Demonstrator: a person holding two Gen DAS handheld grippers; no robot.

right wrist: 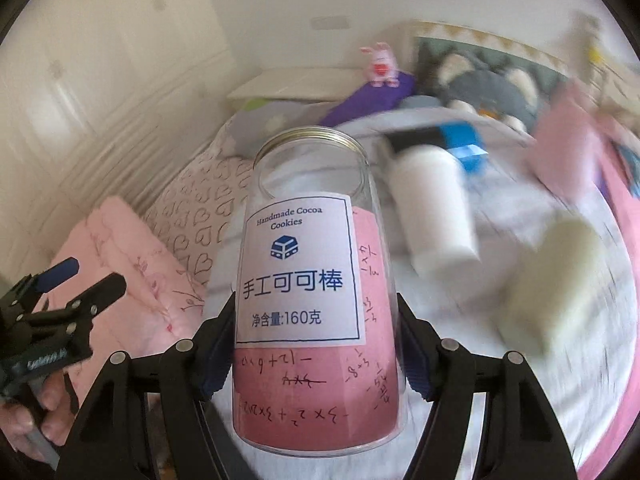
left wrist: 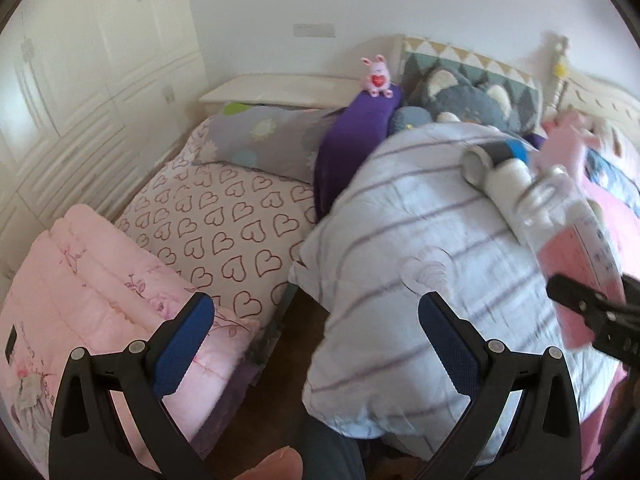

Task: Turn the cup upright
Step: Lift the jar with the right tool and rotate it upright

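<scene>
The cup is a clear plastic jar (right wrist: 312, 280) with a white "Handmade Cocoa Cookies" label and pink paper inside. My right gripper (right wrist: 316, 340) is shut on its lower body and holds it above the bed, open threaded mouth pointing away and up. In the left wrist view the jar (left wrist: 568, 232) shows at the right edge, tilted, with the right gripper's fingers (left wrist: 576, 300) on it. My left gripper (left wrist: 316, 320) is open and empty, over the gap between the pink folded quilt and the striped duvet. It also shows in the right wrist view (right wrist: 80, 280) at the left.
A striped white duvet (left wrist: 420, 240) covers the bed. On it lie a white cup (right wrist: 432, 208), a black-and-blue cylinder (right wrist: 440, 140) and a pale block (right wrist: 556, 280). A pink folded quilt (left wrist: 100, 280), heart-print bedding (left wrist: 224, 224), pillows and plush toys lie around. White wardrobe at left.
</scene>
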